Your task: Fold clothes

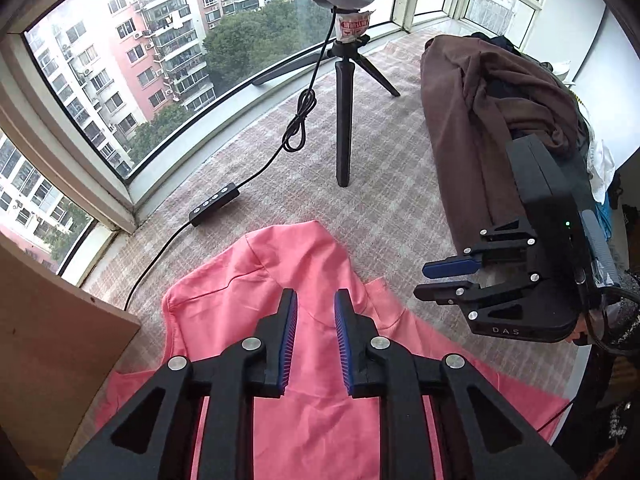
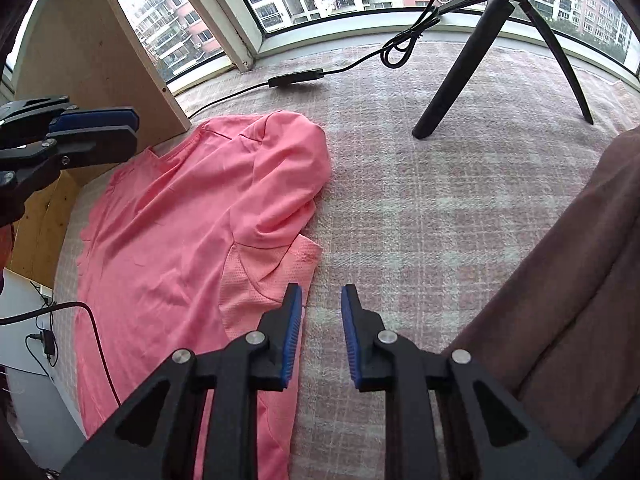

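Nearest, the left gripper (image 1: 316, 300) hangs over the pink shirt (image 1: 304, 384) with its jaws a little apart and nothing between them, and the right gripper (image 2: 321, 296) stands likewise slightly parted and empty at the shirt's edge. The shirt lies spread, one sleeve folded over, on the plaid-covered surface (image 2: 420, 208), a heap of brown clothes (image 1: 472, 120) beside it. Beyond stand a control box (image 1: 214, 204) on a cable, a black tripod (image 1: 344, 120), a wooden board (image 2: 92, 52) and the curved window (image 1: 132, 64) facing apartment blocks.
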